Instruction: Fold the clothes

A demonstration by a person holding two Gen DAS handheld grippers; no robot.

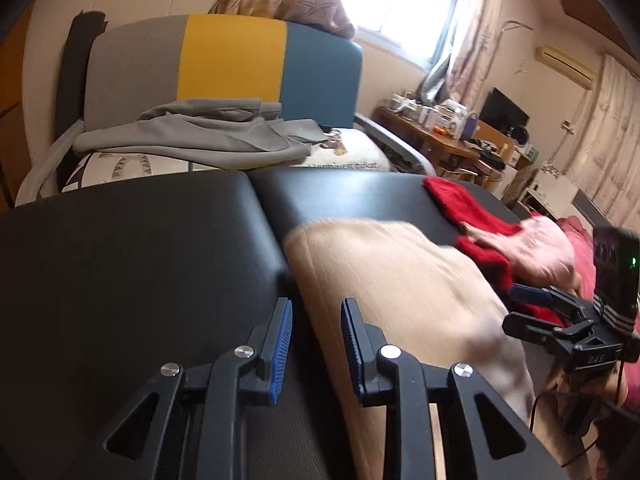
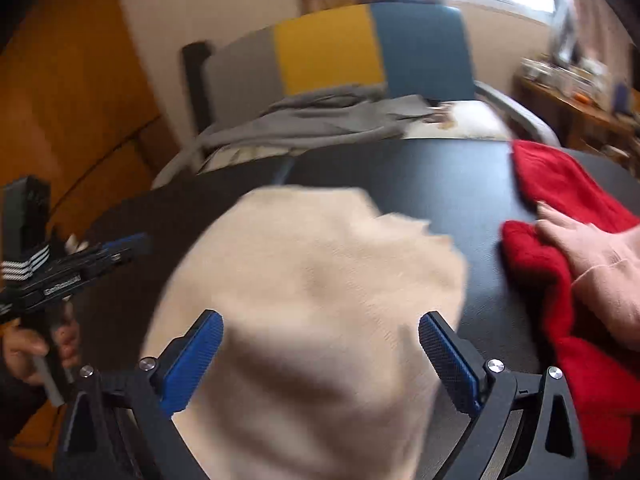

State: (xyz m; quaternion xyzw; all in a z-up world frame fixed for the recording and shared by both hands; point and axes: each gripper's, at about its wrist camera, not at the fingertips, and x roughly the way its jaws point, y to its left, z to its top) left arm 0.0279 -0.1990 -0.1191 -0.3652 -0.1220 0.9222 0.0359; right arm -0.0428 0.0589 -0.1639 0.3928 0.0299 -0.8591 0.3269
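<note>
One black bench [image 2: 420,184]. Two knitted garments lie on it: one cream garment [image 2: 320,280] at frame centre and one red garment [image 2: 560,188] at right. One grey garment [image 1: 192,136] sits at upper centre. Two grippers: the left gripper [image 1: 316,344] and the right gripper [image 2: 320,356]. One bare hand [image 2: 580,248] rests on the red one.

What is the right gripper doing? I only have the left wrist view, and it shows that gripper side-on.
Observer: The right gripper is wide open, with a pad on either side of the beige garment, not pinching it.
Operator: Does the red garment touch the beige one?
Observer: No. In the right wrist view a strip of bare black table separates the red garment from it.
</note>
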